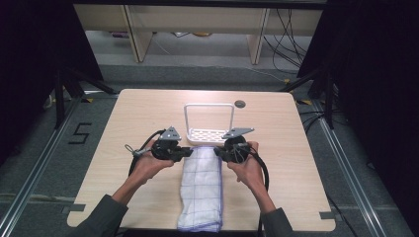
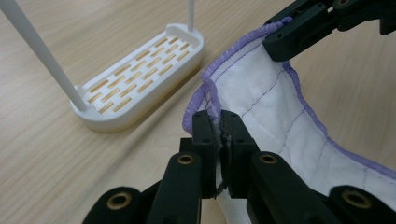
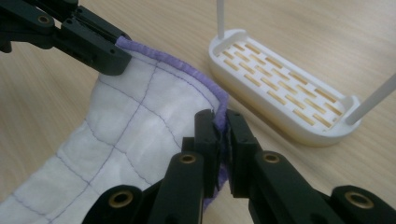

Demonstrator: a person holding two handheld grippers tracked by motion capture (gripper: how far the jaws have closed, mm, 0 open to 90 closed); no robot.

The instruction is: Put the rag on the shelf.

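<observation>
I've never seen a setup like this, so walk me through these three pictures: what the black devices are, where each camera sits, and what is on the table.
A person holds a black two-jaw tool in each hand: the left tool and right tool. One picture looks down from above the pale wooden table; the other two come from cameras riding on each tool. On the table lie a white quilted cloth with purple edging and a white slotted plastic rack with a tall wire hoop. Each tool pinches one far corner of the cloth, near the rack.

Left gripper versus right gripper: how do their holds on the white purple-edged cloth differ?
The left gripper pinches the white quilted purple-edged cloth's far left corner; the right gripper pinches its far right corner. They point inward at each other. Both are shut on the hem, in front of the white slotted rack.
</observation>
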